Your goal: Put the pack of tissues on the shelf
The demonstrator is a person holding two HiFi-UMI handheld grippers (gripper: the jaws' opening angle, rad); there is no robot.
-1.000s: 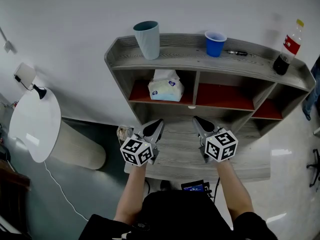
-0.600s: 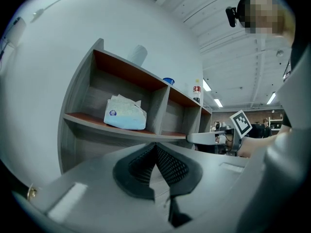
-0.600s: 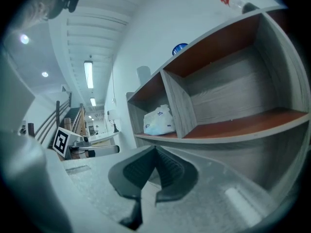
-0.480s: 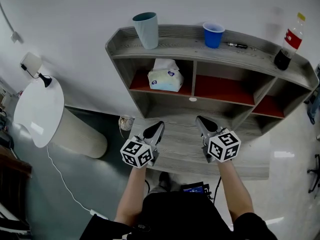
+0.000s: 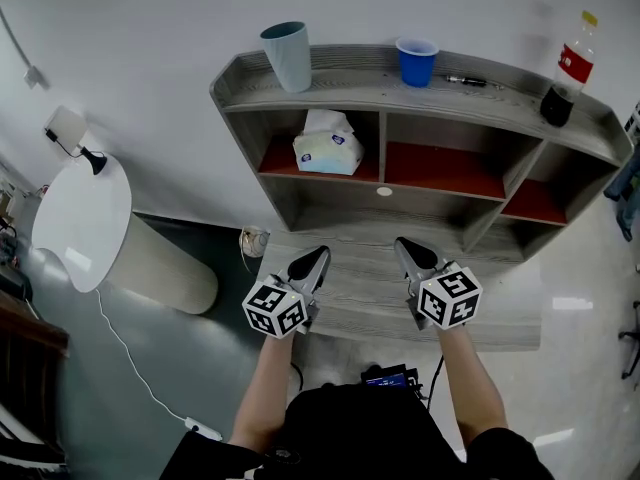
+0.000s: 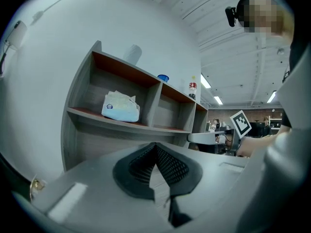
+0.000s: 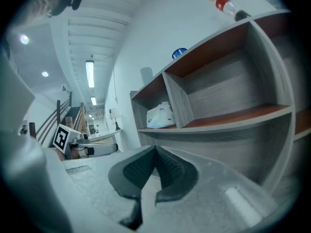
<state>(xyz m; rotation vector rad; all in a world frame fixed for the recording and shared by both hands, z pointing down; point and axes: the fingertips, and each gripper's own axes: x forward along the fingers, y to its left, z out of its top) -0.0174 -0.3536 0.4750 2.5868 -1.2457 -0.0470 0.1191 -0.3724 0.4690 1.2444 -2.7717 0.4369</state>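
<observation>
**Placement check and a clean finish**

The soft white pack of tissues with a blue label (image 5: pixel 328 146) lies on the floor of the left compartment of the grey wood-grain shelf unit with red-brown compartment floors (image 5: pixel 350 90), apart from both tools. The left gripper (image 5: pixel 312 261) and right gripper (image 5: pixel 408 253) hover side by side over the unit's lower grey ledge (image 5: pixel 360 303), well short of the compartments. Each gripper view shows its ribbed black jaws pressed together with nothing between them.

The placing looks done, so the job now is to leave it alone. Hold both tools low over the ledge with the jaws closed. Resist nudging the pack, which appears to sit fully on its floor. Stay clear of the tall teal cup (image 5: pixel 286 55) on the top board above it.
</observation>
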